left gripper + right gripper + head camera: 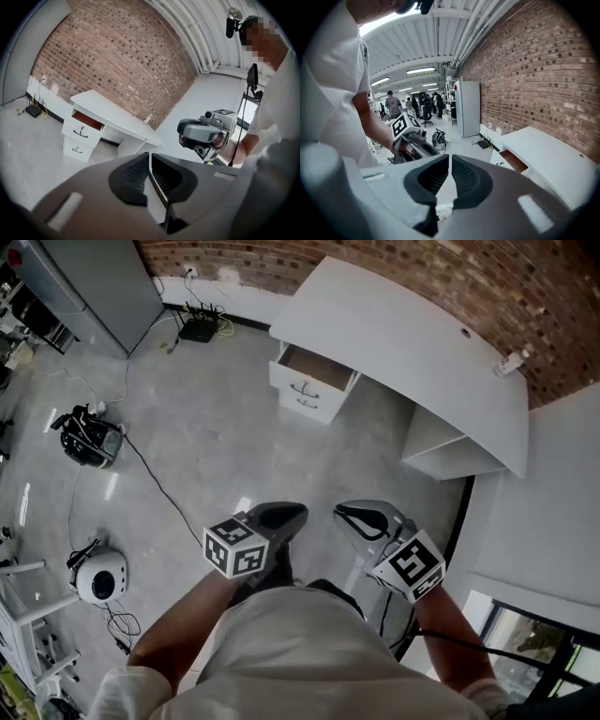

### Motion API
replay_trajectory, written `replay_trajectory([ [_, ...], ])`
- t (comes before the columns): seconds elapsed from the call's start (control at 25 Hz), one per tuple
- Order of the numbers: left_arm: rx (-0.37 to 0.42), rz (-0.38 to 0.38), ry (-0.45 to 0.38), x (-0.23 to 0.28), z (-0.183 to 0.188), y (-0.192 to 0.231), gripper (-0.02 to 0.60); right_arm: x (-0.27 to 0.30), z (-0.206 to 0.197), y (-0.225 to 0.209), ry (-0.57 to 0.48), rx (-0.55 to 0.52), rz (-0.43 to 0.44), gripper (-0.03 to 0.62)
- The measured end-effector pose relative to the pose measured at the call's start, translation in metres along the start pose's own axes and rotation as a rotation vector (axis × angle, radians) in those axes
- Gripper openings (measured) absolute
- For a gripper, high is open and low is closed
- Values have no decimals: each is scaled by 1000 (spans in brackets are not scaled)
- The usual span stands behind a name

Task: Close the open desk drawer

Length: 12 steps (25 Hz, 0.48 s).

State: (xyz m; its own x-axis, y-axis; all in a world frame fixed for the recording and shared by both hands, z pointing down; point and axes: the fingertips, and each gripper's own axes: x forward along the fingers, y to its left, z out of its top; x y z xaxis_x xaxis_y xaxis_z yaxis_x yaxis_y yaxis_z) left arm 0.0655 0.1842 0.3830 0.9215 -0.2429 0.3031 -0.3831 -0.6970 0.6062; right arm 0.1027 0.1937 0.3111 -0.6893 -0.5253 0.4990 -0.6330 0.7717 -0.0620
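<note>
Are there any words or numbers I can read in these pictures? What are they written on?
No word or number can be read anywhere in these pictures.
Marker cube on the left gripper: only a black-and-white square pattern, no letters.
Marker cube on the right gripper: the same kind of pattern, no letters.
Small white object on the desk: any print is too small to read.

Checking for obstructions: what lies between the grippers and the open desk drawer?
Only bare floor separates the left gripper, right gripper and open drawer, as the head view shows.
</note>
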Motion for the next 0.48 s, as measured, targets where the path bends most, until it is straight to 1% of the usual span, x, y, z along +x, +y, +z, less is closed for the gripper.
replay_trajectory([
  [0.08, -44, -7, -3, 12, 14, 40, 21, 34, 7, -28, 52, -13, 22, 14],
  [0.2, -98, 6, -5, 36, 32, 97, 21, 81, 11, -69, 127, -12, 66, 12],
  [0.36, -208, 8, -24, 68, 34, 155, 21, 127, 11, -108, 216, -36, 120, 12],
  [0.48, -294, 6, -49, 92, 32, 201, 21, 157, 2, -136, 282, -52, 167, 7],
])
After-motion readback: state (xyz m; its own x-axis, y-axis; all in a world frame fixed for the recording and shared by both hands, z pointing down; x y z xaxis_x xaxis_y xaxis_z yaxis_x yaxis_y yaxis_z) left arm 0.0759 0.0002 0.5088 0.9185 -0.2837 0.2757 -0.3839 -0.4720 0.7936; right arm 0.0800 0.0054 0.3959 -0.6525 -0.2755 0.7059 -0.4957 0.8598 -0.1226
